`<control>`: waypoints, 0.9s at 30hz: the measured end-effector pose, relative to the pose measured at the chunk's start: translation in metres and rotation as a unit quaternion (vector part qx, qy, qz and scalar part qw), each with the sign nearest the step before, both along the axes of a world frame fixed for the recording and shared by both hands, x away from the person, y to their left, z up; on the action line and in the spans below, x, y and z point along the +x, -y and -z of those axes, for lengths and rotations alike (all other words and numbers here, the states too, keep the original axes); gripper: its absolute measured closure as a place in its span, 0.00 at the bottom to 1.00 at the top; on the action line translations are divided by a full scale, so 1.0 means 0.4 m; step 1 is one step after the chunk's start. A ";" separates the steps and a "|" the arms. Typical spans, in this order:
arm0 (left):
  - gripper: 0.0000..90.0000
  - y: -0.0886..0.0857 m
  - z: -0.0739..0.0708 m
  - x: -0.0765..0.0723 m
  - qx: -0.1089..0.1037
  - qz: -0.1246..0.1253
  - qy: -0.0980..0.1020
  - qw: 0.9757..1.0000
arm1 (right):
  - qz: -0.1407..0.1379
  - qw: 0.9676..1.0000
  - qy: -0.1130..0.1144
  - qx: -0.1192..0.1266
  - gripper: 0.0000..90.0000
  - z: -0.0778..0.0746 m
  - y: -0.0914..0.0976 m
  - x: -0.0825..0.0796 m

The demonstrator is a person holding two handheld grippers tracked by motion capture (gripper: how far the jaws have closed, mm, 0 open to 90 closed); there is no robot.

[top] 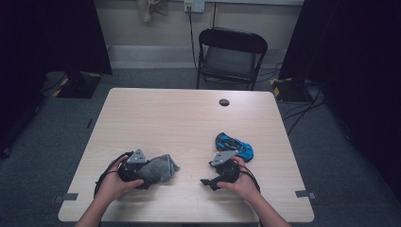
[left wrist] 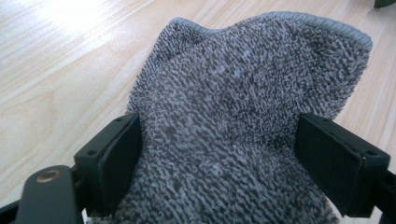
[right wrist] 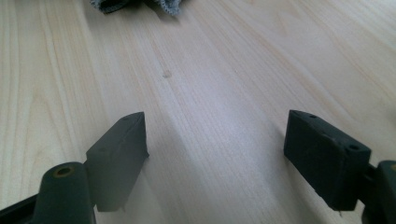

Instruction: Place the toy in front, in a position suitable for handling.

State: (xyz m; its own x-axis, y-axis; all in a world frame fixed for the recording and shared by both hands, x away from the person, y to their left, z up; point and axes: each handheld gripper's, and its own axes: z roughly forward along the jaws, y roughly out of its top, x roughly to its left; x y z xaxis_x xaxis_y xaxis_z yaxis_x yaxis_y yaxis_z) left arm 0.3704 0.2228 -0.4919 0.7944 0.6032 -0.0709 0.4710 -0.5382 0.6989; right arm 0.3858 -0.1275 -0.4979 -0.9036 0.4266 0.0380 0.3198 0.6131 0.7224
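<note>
A grey terry cloth (top: 161, 168) lies bunched on the wooden table (top: 179, 118) at the front left. My left gripper (top: 145, 176) is pushed into it from the left. In the left gripper view the cloth (left wrist: 233, 107) bulges between the two jaws of the left gripper (left wrist: 217, 144), which stand wide apart with its sides against them. A blue toy car (top: 235, 145) rests at the front right. My right gripper (top: 208, 173) sits just in front of the car, pointing left. Its jaws (right wrist: 215, 140) are spread, open over bare wood, with the cloth's edge (right wrist: 135, 5) far ahead.
A round black cable grommet (top: 224, 102) is set into the table near its far edge. A black folding chair (top: 231, 54) stands behind the table. Dark curtains hang at both sides, and cables run over the floor at the right.
</note>
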 end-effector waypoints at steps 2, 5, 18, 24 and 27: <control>0.17 -0.001 0.003 -0.001 -0.002 0.004 0.002 1.000 | -0.001 1.000 0.008 0.004 0.23 0.004 0.003 -0.002; 0.19 -0.002 0.005 -0.004 -0.001 0.010 0.007 1.000 | 0.001 1.000 0.017 0.006 0.22 0.008 0.005 -0.005; 0.63 -0.009 0.002 -0.019 -0.028 0.042 0.003 0.999 | 0.006 1.000 0.006 -0.001 0.22 0.002 0.011 0.001; 0.67 -0.008 -0.002 -0.017 -0.026 0.036 -0.005 0.999 | 0.020 1.000 0.002 -0.006 0.22 -0.015 0.050 0.019; 0.68 -0.010 -0.001 -0.016 -0.028 0.037 -0.004 0.999 | 0.030 1.000 0.000 -0.006 0.22 -0.027 0.079 0.028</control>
